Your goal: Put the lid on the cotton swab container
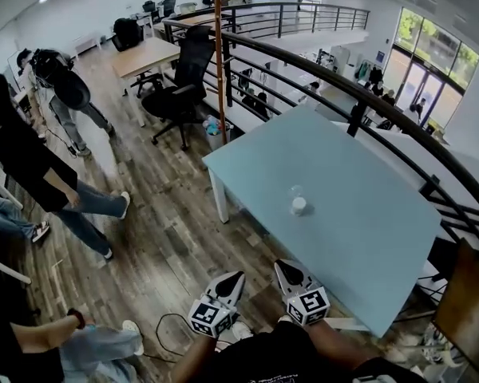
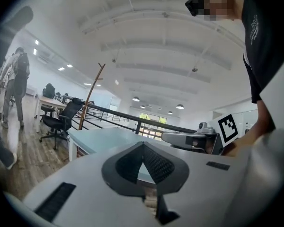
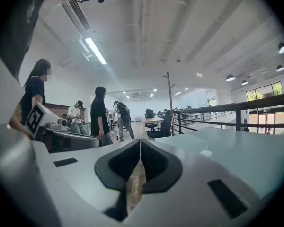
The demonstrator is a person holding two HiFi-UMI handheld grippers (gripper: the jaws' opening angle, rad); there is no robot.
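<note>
A small round cotton swab container (image 1: 299,207) with a white top stands near the middle of the pale blue table (image 1: 359,230). A clear piece (image 1: 295,191), too small to make out, sits right behind it. Both grippers hang side by side off the table's near edge, well short of the container. My left gripper (image 1: 238,277) has its jaws together with nothing in them, its tips (image 2: 142,144) meeting in the left gripper view. My right gripper (image 1: 280,266) is shut and empty too (image 3: 140,140). A pale round spot (image 3: 206,152) shows on the table ahead of it.
A black railing (image 1: 359,98) curves behind the table. A black office chair (image 1: 180,86) and a wooden desk (image 1: 148,54) stand at the back left. People (image 1: 32,166) stand and walk at the left. A cable (image 1: 164,329) lies on the wood floor by my feet.
</note>
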